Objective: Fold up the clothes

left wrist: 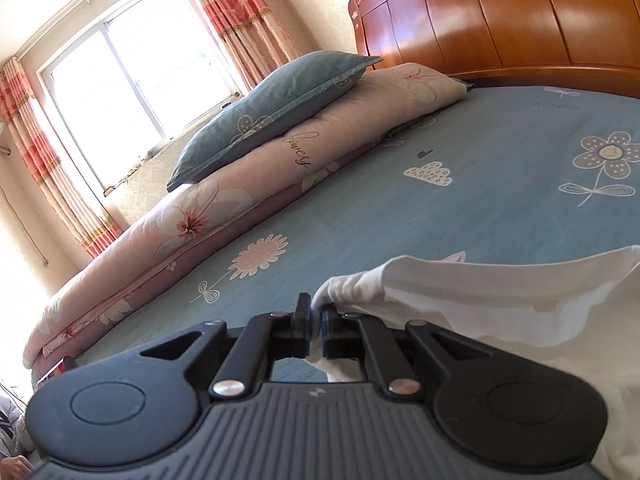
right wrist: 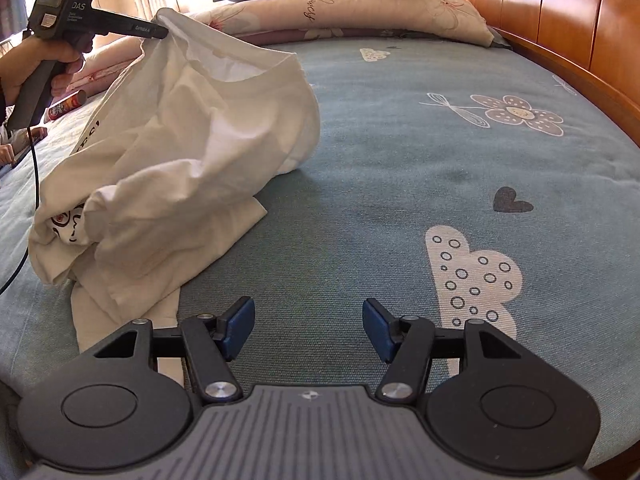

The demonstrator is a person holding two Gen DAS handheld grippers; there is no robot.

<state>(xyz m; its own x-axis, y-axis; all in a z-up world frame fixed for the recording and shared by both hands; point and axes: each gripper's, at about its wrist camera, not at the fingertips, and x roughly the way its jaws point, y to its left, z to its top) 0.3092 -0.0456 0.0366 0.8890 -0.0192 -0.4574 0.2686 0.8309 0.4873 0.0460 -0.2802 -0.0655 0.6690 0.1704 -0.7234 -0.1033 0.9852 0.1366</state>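
A white T-shirt [right wrist: 188, 152] with a dark print lies crumpled on the blue flowered bed sheet [right wrist: 400, 168]. My left gripper [left wrist: 316, 330] is shut on one edge of the shirt [left wrist: 480, 304] and holds it up above the bed. It shows in the right wrist view at upper left [right wrist: 160, 28], with the cloth hanging from it. My right gripper [right wrist: 308, 328] is open and empty, low over the sheet to the right of the shirt's lower end.
A folded pink quilt [left wrist: 208, 216] with a teal pillow [left wrist: 272, 112] on top lies along the far side. A wooden headboard [left wrist: 500, 16] stands at the right. A window [left wrist: 132, 76] with curtains is behind. A small can [right wrist: 66, 106] lies near the quilt.
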